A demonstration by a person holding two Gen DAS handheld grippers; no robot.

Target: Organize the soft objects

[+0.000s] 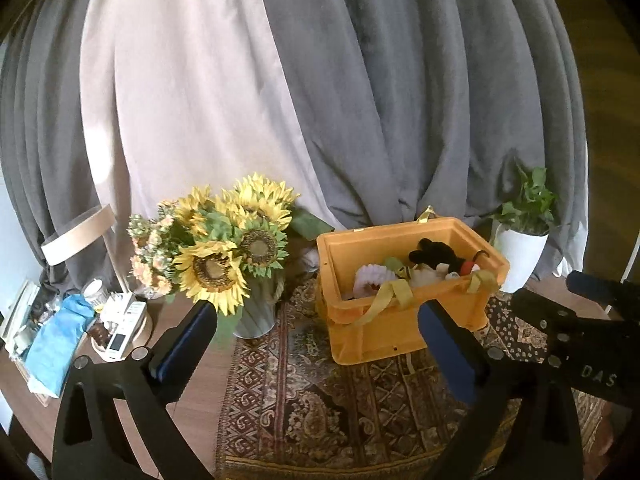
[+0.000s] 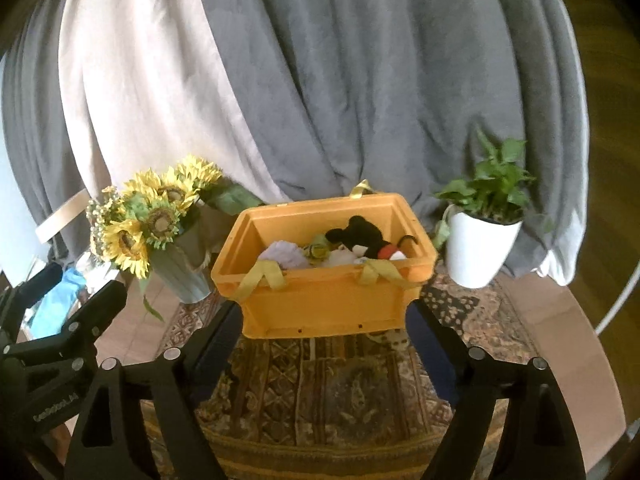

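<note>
Left gripper (image 1: 318,316) and right gripper (image 2: 320,320) both spread, empty, near the yellow crate (image 2: 328,300) of plush toys (image 2: 360,238); "DAS" legible on the right gripper's body.

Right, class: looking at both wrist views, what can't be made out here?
- Lower contents of the yellow crate: both views, hidden by its front wall.
- Toys beneath the black plush: overlapped and blurred.
- Clutter by the blue cloth: left view, too small.
- Table edges: cut off.

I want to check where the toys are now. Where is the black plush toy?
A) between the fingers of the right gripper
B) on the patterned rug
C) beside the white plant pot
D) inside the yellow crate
D: the black plush toy lies inside the yellow crate with other soft things.
</note>
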